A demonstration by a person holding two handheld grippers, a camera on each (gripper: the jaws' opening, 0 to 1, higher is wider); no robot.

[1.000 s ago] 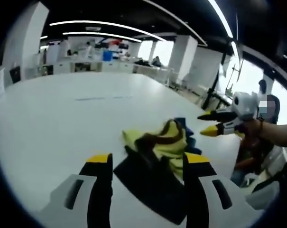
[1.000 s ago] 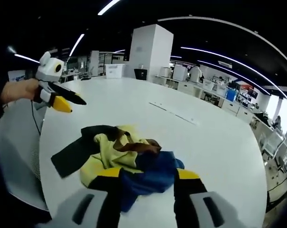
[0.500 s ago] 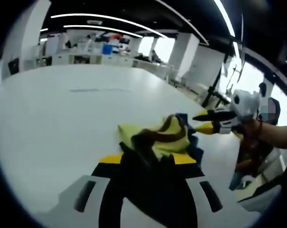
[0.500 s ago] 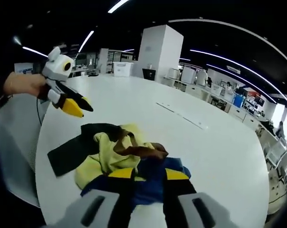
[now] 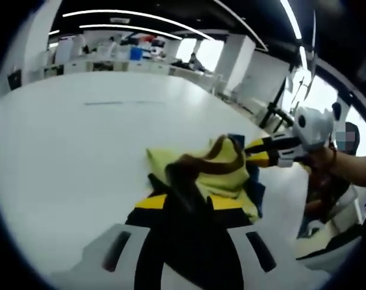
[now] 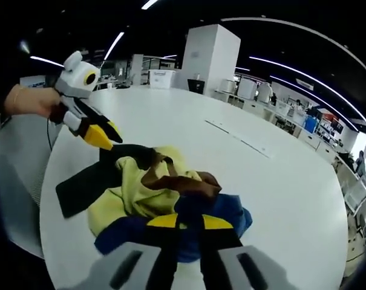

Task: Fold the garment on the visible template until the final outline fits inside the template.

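Note:
A crumpled garment (image 5: 222, 175) of yellow, black, brown and blue cloth lies heaped on the white table (image 5: 68, 151). My left gripper (image 5: 187, 202) is shut on its black part, which fills the narrow gap between the jaws. In the right gripper view the garment (image 6: 146, 193) sits just ahead, and my right gripper (image 6: 190, 222) is shut on the blue part. The left gripper (image 6: 104, 138) comes in there from the left, tips at the black cloth. The right gripper (image 5: 258, 154) shows in the left gripper view at the heap's far side.
Faint thin lines (image 6: 237, 140) mark the table beyond the garment. The table's rounded edge (image 6: 46, 199) runs close behind the heap. A hand (image 5: 346, 169) holds the right gripper. A white pillar (image 6: 210, 57) and office desks stand far off.
Both grippers have moved in onto the garment and their jaws have narrowed from wide apart to shut, the left on black cloth, the right on blue cloth.

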